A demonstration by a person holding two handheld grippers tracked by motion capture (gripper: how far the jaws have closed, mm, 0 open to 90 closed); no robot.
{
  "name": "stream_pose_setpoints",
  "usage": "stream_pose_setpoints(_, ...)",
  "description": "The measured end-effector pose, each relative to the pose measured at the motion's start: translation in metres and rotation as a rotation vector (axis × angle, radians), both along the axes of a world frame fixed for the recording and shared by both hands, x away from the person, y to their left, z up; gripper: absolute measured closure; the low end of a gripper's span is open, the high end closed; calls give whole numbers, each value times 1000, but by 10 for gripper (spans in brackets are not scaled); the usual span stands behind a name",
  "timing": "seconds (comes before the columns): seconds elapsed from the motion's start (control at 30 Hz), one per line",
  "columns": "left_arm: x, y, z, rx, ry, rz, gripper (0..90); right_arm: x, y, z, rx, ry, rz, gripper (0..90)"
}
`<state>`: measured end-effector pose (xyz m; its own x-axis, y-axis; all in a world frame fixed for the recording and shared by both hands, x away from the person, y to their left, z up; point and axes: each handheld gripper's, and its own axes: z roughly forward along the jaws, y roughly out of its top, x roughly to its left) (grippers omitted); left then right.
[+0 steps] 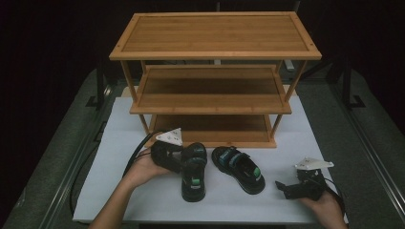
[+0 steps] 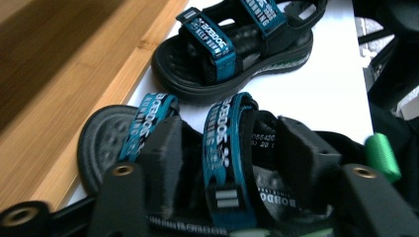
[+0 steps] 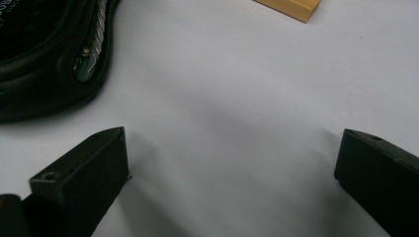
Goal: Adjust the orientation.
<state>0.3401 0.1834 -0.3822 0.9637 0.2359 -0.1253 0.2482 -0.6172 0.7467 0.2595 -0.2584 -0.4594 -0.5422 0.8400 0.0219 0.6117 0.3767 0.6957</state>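
Two black sandals with blue straps lie on the white board in front of the rack. The left sandal [image 1: 194, 175] points its heel toward me. My left gripper [image 1: 187, 161] reaches over it from the left. In the left gripper view the left gripper [image 2: 231, 159] is open, its jaws straddling the middle blue strap [image 2: 223, 133] with a gap on each side. The right sandal [image 1: 239, 169] [image 2: 232, 54] lies loose beside it. My right gripper [image 1: 282, 187] rests low on the board at the right, open and empty [image 3: 232, 148], with that sandal's sole [image 3: 44, 54] to its left.
A three-tier bamboo shoe rack [image 1: 215, 52] stands at the back of the white board [image 1: 143, 191]; its bottom shelf edge [image 2: 74, 98] runs close behind the sandals. A corner of the rack [image 3: 291, 7] lies ahead of the right gripper. Dark grey table surrounds the board.
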Motion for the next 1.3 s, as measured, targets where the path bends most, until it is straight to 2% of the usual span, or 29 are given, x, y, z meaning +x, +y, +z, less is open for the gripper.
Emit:
stream_pose_setpoints(0.07, -2, 7, 3, -19, -3, 30, 369, 0, 0, 0, 0, 0, 0, 0)
stream_pose_setpoints(0.23, -10, 20, 5, -7, -17, 78, 303, 0, 0, 0, 0, 0, 0, 0)
stream_pose_setpoints(0.33, -13, 25, 5, -1, -16, 89, 273, 0, 0, 0, 0, 0, 0, 0)
stream_pose_setpoints(0.57, -25, 44, -1, 51, -26, 152, 224, 0, 0, 0, -3, 3, 1, 0)
stream_pose_setpoints(0.63, -29, 51, -6, 69, -34, 185, 181, 0, 0, 0, -3, 1, 2, 0)
stream_pose_setpoints(0.73, -32, 56, -9, 91, -41, 204, 157, 0, 0, 0, -3, 1, 2, 0)
stream_pose_setpoints(0.77, -34, 58, -11, 97, -39, 219, 119, 0, 0, 0, -3, 1, 2, 0)
stream_pose_setpoints(0.87, -40, 66, -17, 131, -50, 256, 86, 0, 0, 0, -2, 1, 2, 0)
stream_pose_setpoints(0.9, -42, 71, -20, 141, -53, 287, 47, 0, 0, 0, -2, 1, 2, 0)
stream_pose_setpoints(0.93, -43, 74, -21, 151, -50, 294, 12, 0, 0, 0, -2, 1, 2, 0)
stream_pose_setpoints(1.0, -45, 77, -23, 154, -52, 306, 11, 0, 0, 0, -2, 1, 2, 0)
stream_pose_setpoints(1.1, -52, 89, -30, 187, -60, 359, 0, 0, 0, 0, -3, 1, 2, 0)
stream_pose_setpoints(1.27, -59, 101, -39, 210, -63, 393, 0, 0, 0, 0, -4, 2, 3, 0)
stream_pose_setpoints(1.3, -61, 106, -43, 224, -81, 409, 0, 0, 0, 1, -6, 4, 3, 0)
